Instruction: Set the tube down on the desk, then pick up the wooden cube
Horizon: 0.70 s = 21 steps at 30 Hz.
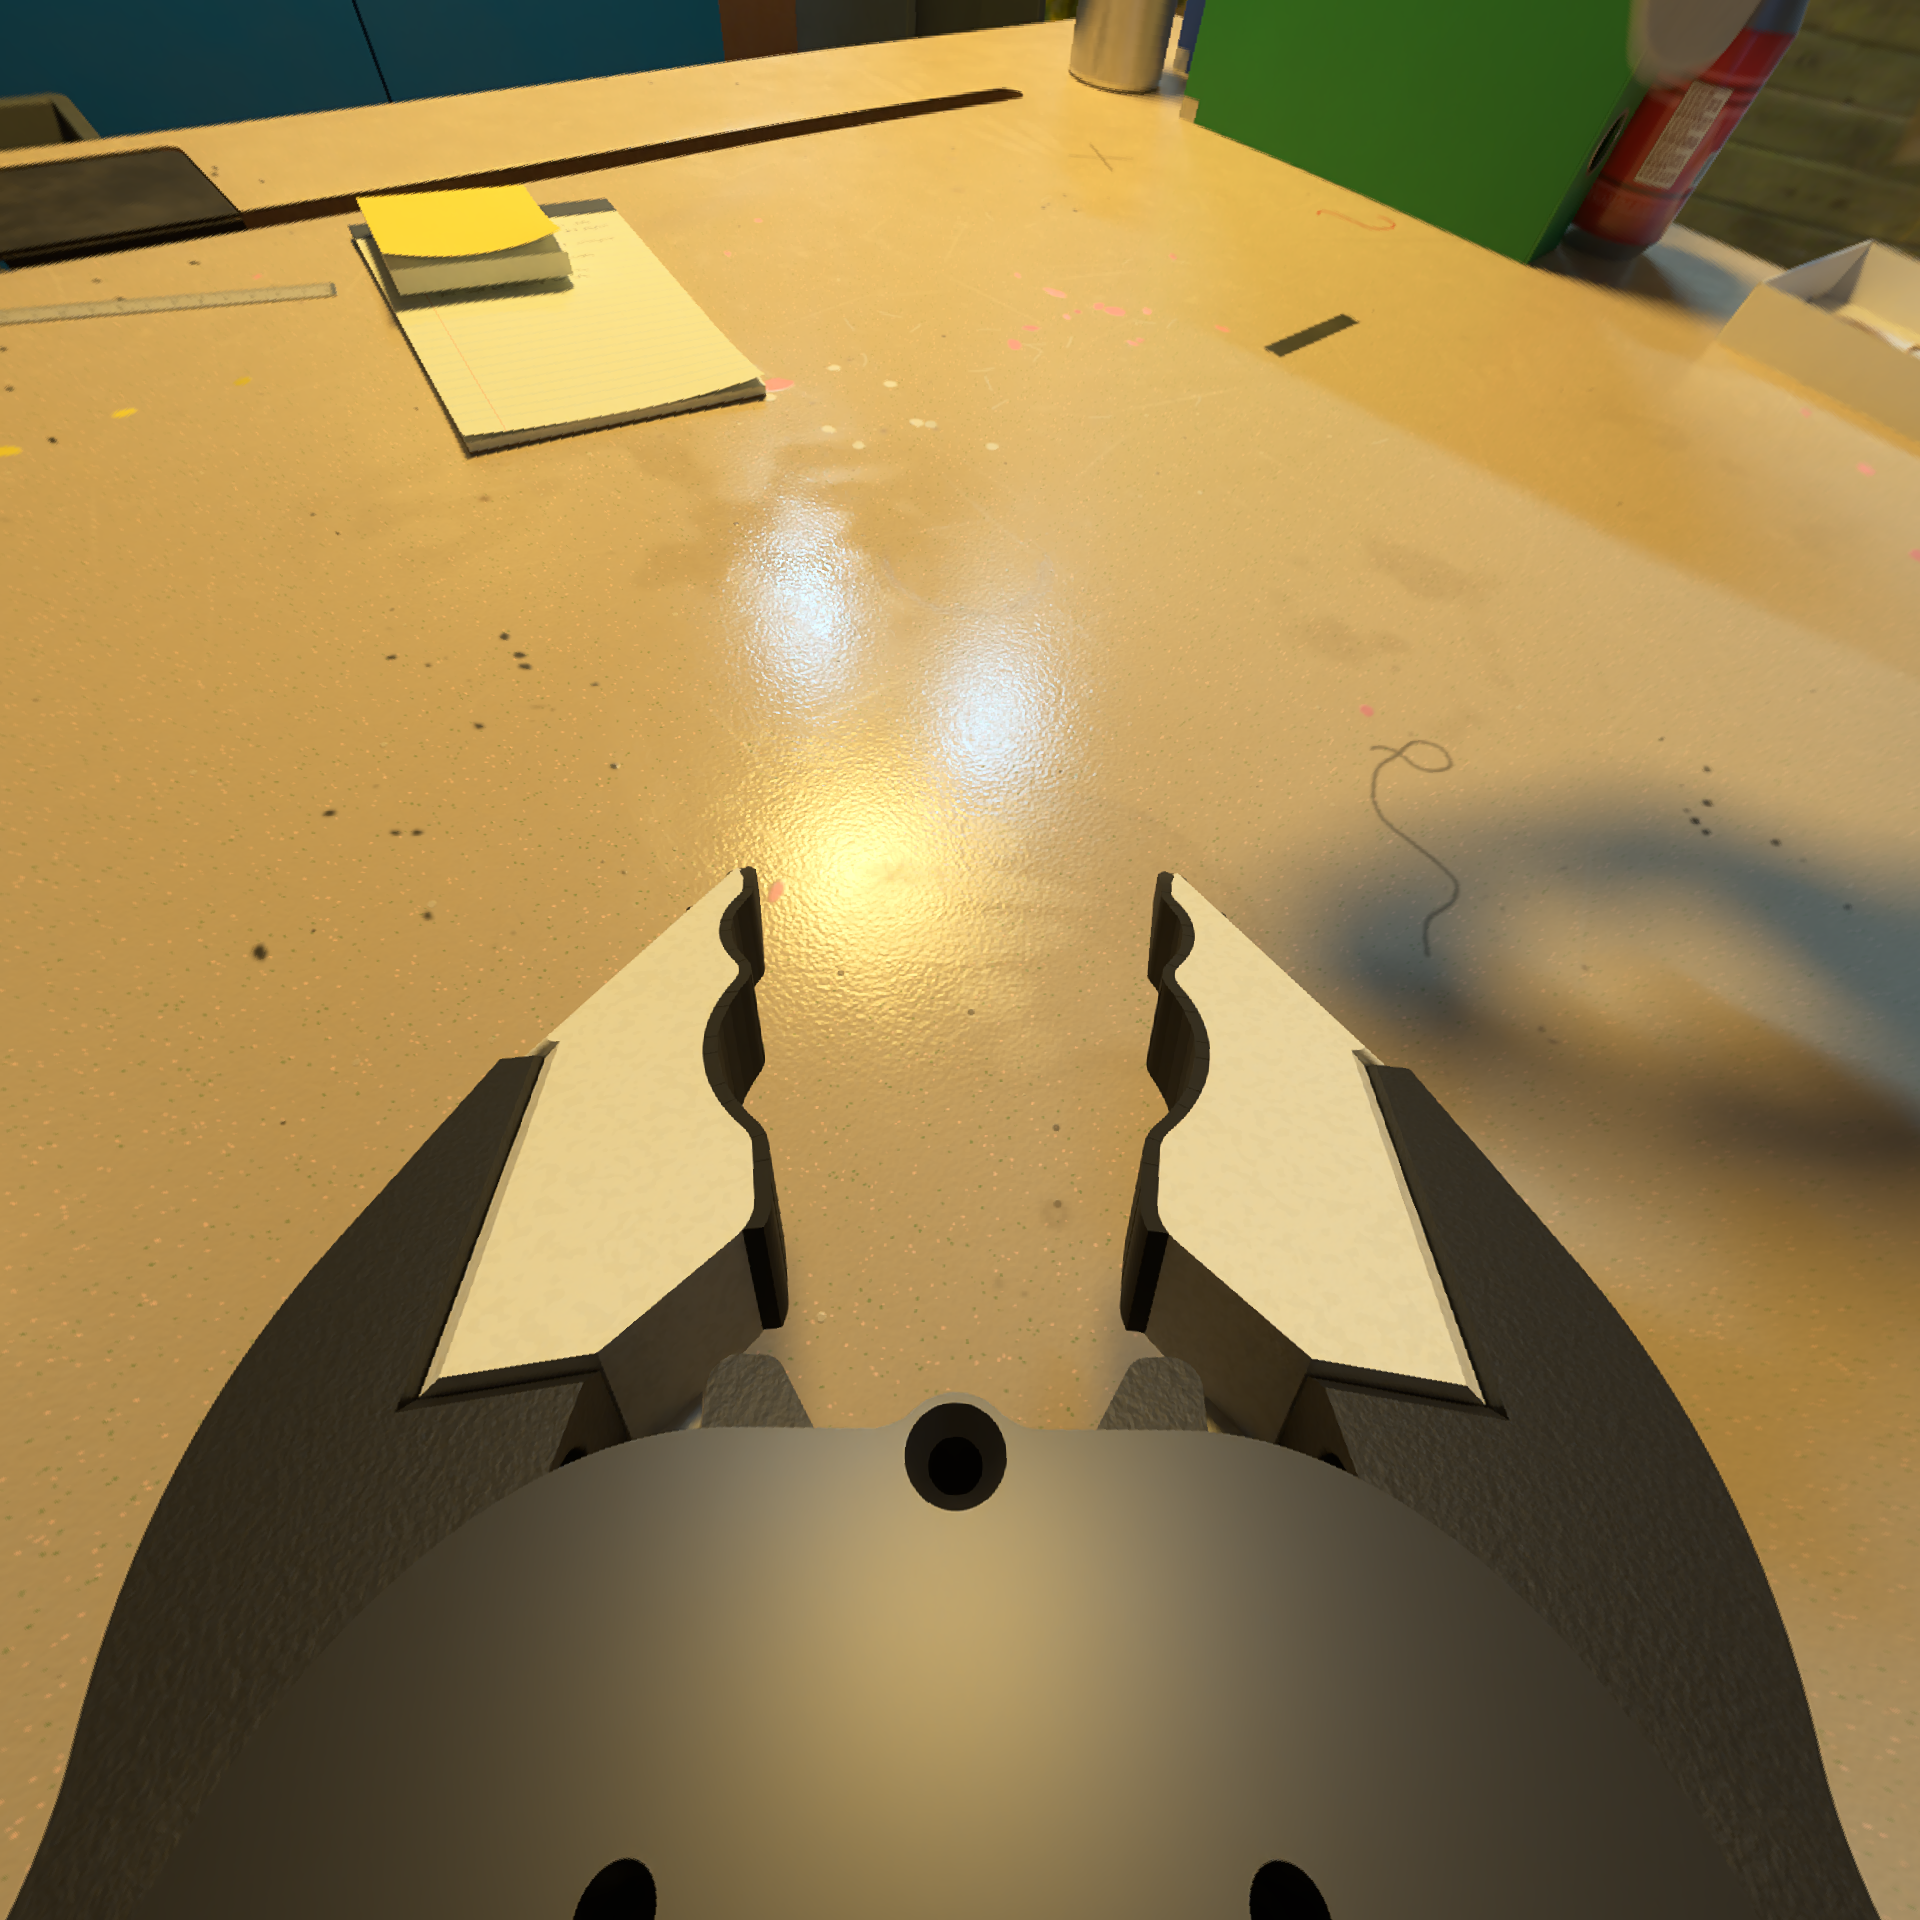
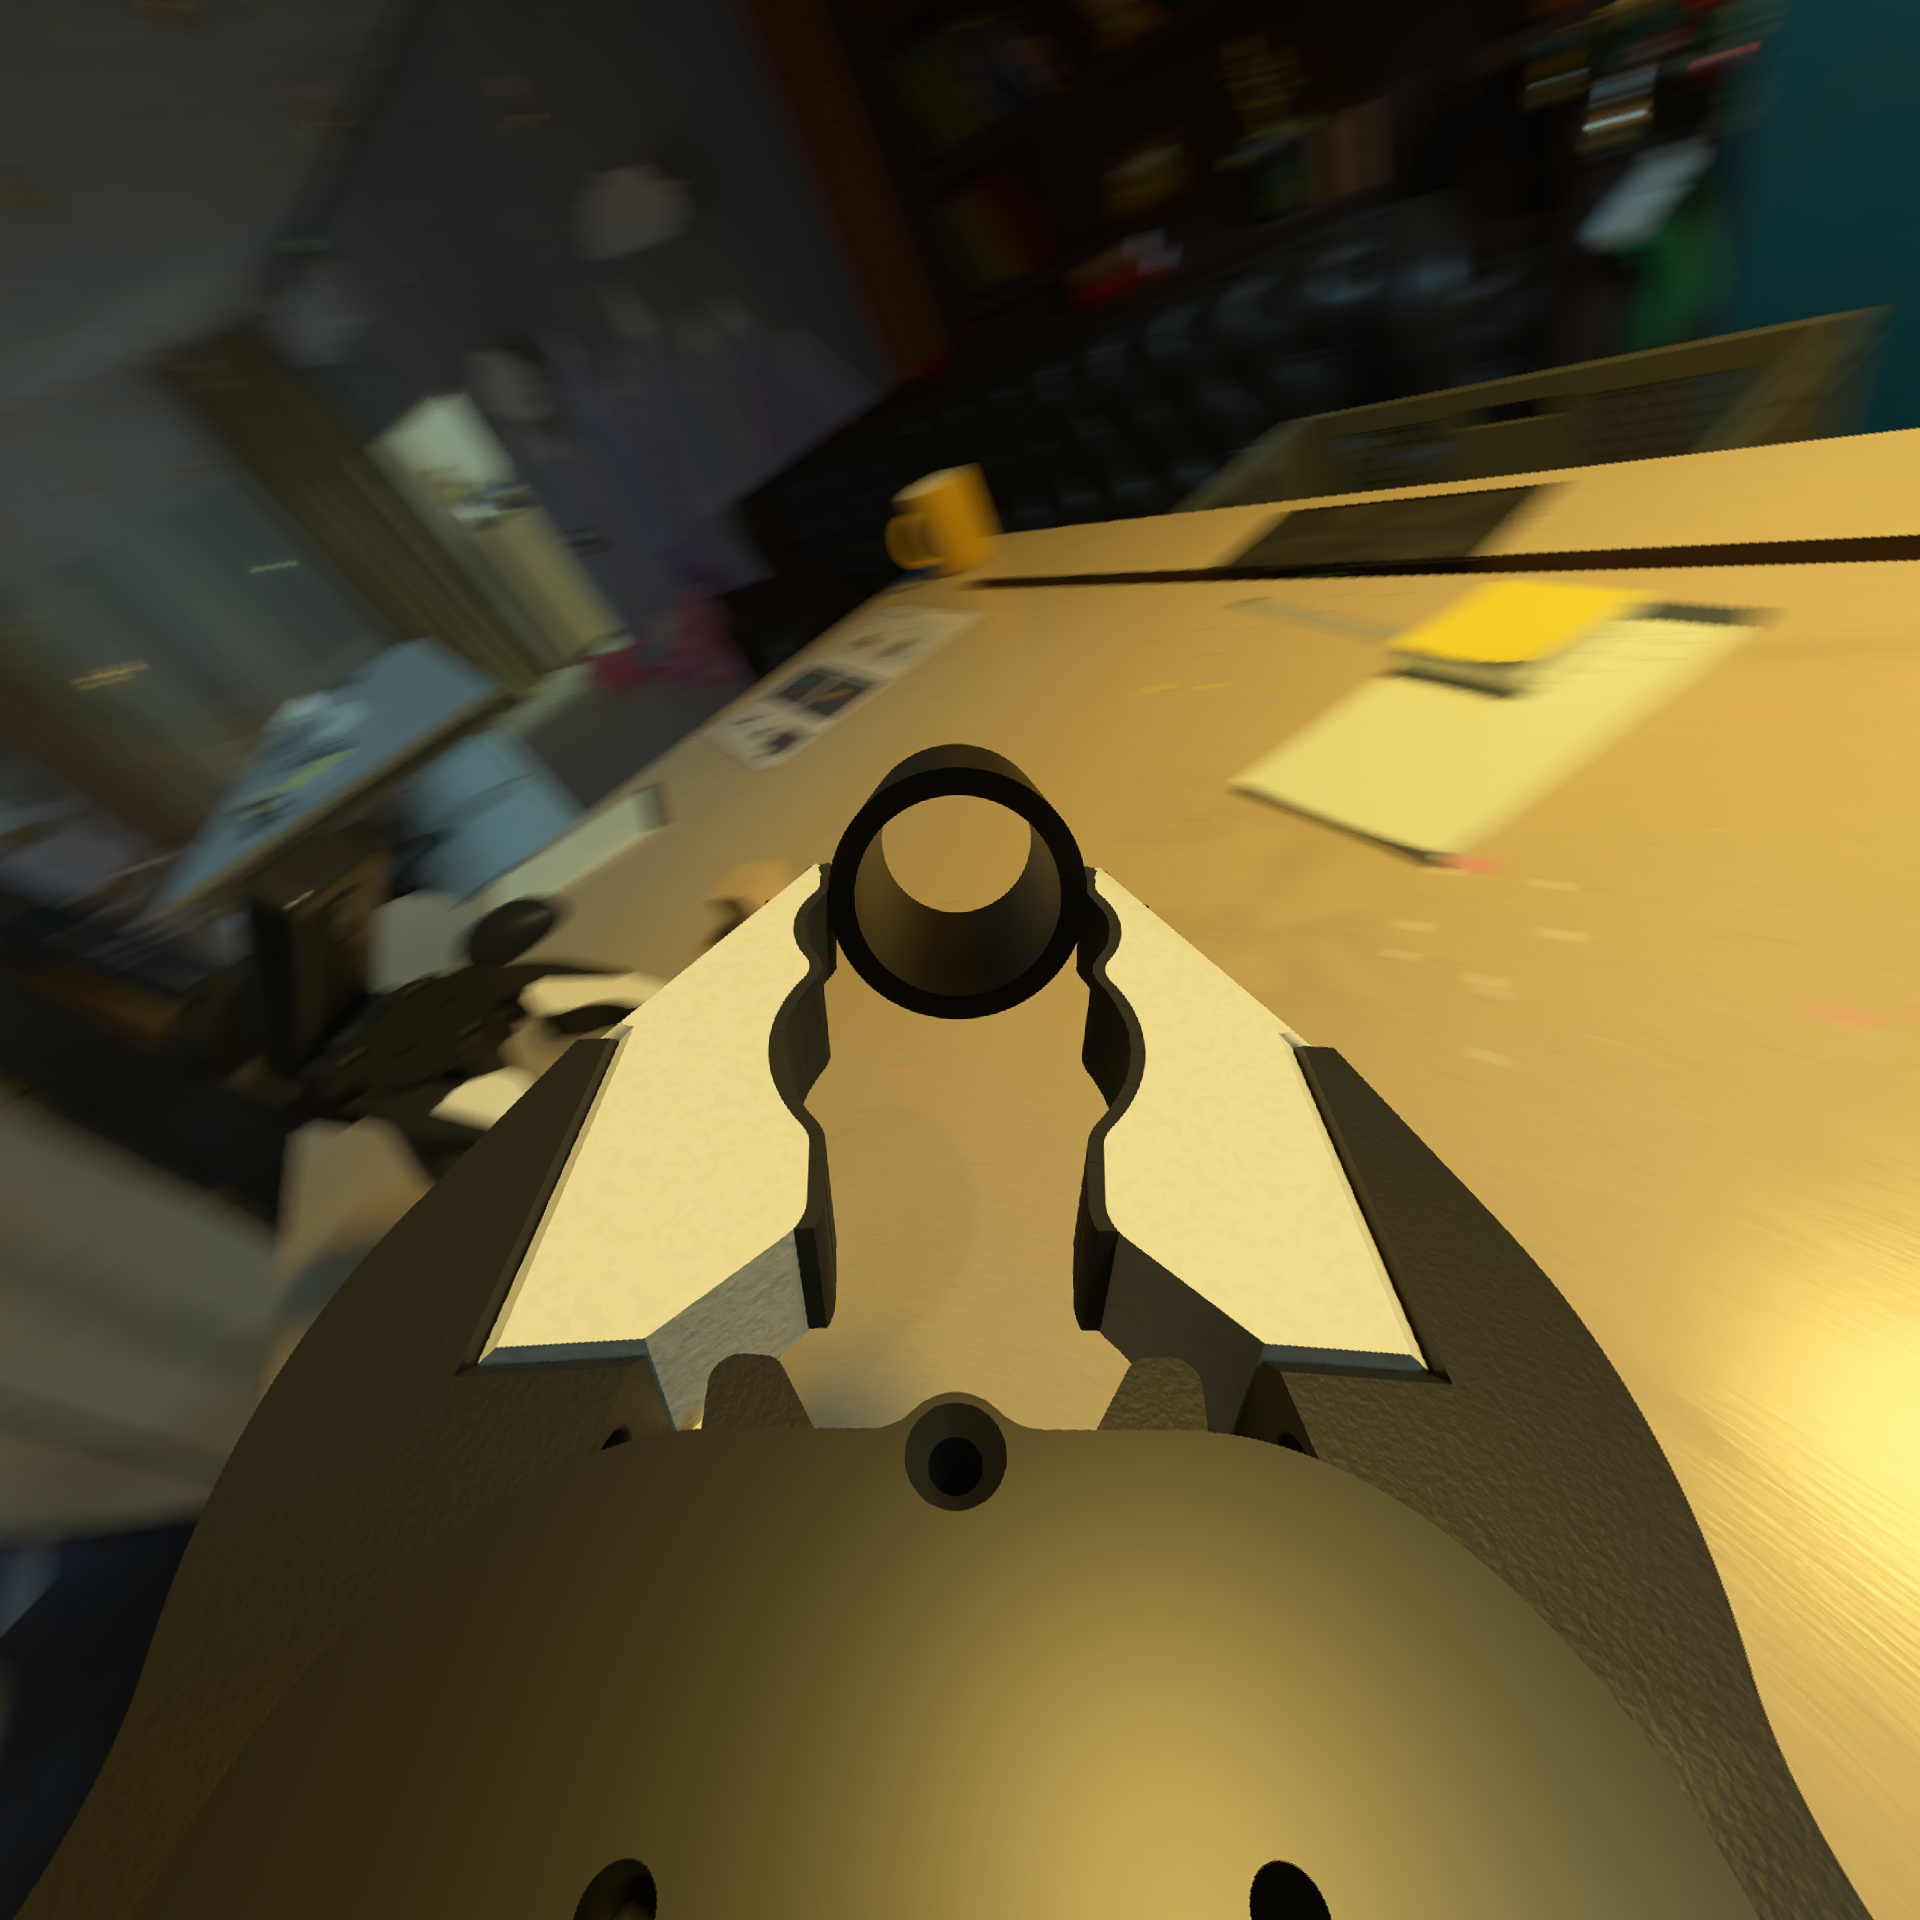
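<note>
Right gripper [image 2: 956, 883] pinching a short dark tube [image 2: 956, 966] between its fingertips, the tube's bore facing the camera so that the desk [image 2: 1558, 1143] shows through it. The tube sits in the foremost notches of the scalloped pads, above the desk and not resting on it. Judged from its thick wall and clean round section, the tube is stiff and light; its smooth curved outside would probably slip or roll, so the notched pads across its diameter seem the soundest hold, and once set down on its side it may roll.

Left gripper [image 1: 956, 883] spread wide and holding nothing, hovering over bare desk. Ahead of it lie a lined notepad [image 1: 582, 343] with a yellow sticky pad [image 1: 452, 218] on top, and a green box [image 1: 1403, 114] at the far right.

The wooden cube appears in neither view. The right wrist view is heavily blurred: a yellow mug [image 2: 945, 520] is recognisable, the rest of the background is not. The tube's length is hidden by foreshortening.
</note>
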Each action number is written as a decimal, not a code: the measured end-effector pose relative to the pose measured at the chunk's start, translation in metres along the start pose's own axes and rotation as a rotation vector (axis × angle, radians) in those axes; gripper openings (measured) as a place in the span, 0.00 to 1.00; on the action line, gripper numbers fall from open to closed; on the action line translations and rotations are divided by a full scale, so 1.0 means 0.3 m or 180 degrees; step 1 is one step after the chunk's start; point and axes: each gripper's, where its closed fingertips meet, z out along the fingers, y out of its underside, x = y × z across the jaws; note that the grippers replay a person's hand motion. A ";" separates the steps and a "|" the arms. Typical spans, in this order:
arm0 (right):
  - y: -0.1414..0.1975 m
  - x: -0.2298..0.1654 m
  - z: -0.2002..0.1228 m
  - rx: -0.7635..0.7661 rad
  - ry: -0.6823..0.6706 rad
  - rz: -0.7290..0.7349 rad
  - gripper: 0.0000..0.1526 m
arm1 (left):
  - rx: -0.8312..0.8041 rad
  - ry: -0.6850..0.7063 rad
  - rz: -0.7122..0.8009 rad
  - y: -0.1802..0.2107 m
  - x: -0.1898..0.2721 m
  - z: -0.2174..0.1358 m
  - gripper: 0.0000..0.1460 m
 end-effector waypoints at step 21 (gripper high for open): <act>0.351 0.825 -0.668 -0.2560 0.3447 0.1306 0.30 | -0.0354 -0.0150 0.0336 0.069 -0.004 0.033 0.52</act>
